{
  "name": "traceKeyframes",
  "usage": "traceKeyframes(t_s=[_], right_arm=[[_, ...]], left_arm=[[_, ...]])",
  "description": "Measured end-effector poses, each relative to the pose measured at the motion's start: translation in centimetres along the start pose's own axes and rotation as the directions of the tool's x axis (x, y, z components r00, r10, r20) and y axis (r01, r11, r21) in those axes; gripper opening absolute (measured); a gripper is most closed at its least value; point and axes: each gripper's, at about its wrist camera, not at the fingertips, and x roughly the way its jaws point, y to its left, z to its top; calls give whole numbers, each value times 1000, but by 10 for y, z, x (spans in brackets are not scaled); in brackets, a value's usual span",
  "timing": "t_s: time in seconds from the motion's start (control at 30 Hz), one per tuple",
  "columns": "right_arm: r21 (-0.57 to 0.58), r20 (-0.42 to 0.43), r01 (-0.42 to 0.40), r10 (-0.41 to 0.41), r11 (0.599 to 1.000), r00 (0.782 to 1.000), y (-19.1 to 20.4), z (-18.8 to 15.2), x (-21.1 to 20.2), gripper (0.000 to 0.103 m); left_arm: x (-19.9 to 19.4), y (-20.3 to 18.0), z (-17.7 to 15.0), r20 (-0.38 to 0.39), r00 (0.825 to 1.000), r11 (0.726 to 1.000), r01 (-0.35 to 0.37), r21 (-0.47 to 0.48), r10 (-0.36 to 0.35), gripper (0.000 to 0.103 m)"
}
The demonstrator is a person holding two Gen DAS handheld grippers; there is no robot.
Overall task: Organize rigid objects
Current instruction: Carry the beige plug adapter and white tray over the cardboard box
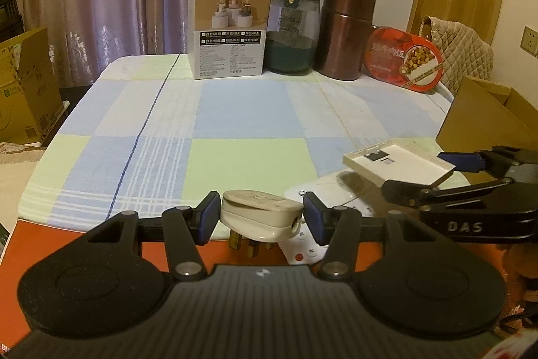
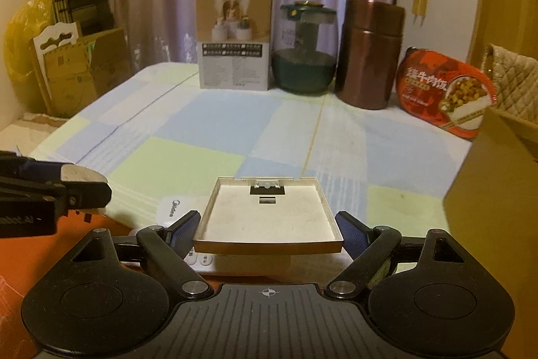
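A white plug adapter (image 1: 260, 217) was clamped between the blue pads of the left claw (image 1: 260, 214), its metal prongs pointing down above the near edge of the desk (image 1: 235, 110). To its right, a shallow cream square tray (image 2: 269, 217) was gripped by its two side edges in the right claw (image 2: 269, 232) and was held level, raised off the checked cloth; the jaws had just narrowed onto it. Beneath the tray, a white Midea remote control (image 2: 175, 207) was seen lying on the desk, partly hidden. An orange flat item (image 1: 40, 234) was seen at the near left edge. Along the far side, from left to right, a white product box (image 2: 235, 39), a green glass jar (image 2: 306, 49), a brown metal canister (image 2: 370, 52) and a red oval food container (image 2: 444, 93) were lined up. An open cardboard box (image 2: 497, 174) was set at the right.
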Motion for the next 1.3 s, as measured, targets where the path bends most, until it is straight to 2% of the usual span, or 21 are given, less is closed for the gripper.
traceKeyframes(t_s=[0.4,0.8,1.07,1.3], right_arm=[[72,30,29,-32,997,999,-2,-8,-72,83],[152,60,35,-44,988,997,-5,-24,-177,83],[181,137,40,-66,983,988,-25,-18,-244,83],[215,176,121,-160,969,971,-70,-21,-296,83]], left_arm=[[-42,-20,-4,27,999,999,42,-1,-42,49],[-123,-67,-17,18,997,994,76,-80,-75,49],[-168,-110,-10,38,993,993,114,-43,-113,49],[-183,-163,3,55,983,984,176,35,-178,49]])
